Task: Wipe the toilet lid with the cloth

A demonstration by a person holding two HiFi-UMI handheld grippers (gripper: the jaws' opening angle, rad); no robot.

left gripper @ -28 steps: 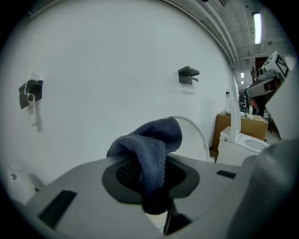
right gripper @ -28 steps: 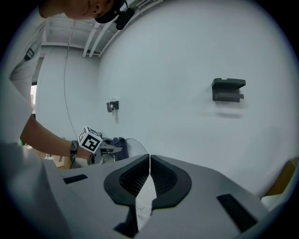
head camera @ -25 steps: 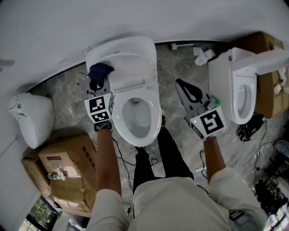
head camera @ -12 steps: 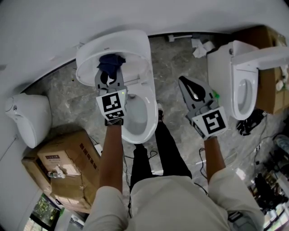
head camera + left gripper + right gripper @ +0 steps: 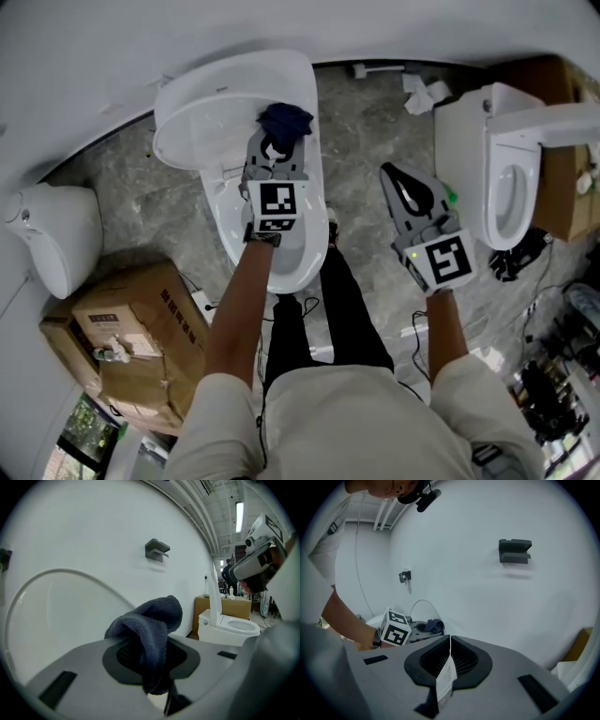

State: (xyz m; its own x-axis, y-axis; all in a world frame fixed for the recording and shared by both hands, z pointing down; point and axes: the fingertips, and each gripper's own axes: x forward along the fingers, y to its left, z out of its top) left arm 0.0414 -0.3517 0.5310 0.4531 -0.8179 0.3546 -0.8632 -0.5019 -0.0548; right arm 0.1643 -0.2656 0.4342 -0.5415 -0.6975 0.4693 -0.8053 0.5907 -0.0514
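And here's the toilet lid (image 5: 211, 108), standing raised and tipped back toward the wall (image 5: 94, 47), its broad oval stretched left to right across the head view while the bowl (image 5: 225, 220) below runs its length from the wall toward the person. The left claw (image 5: 272, 142) is up at the lid's right-hand edge, pointing away from the person and a little downward, and its jaws are clamped on the dark blue cloth (image 5: 286, 118). In the left gripper view that cloth is a bunched, folded lump, one fold pushing up and to the right above the pads, a tail hanging down between them, with the lid's curved rim arcing in from the left behind it. Whether the cloth actually presses on the lid, neither view settles. Over on the right, the right claw (image 5: 389, 176) hangs above the grey marbled floor (image 5: 366, 131), well apart from the lid, jaws brought together with nothing gripped, nose pointing toward the wall. Beyond it stands a second toilet (image 5: 497, 178), also with its lid up.
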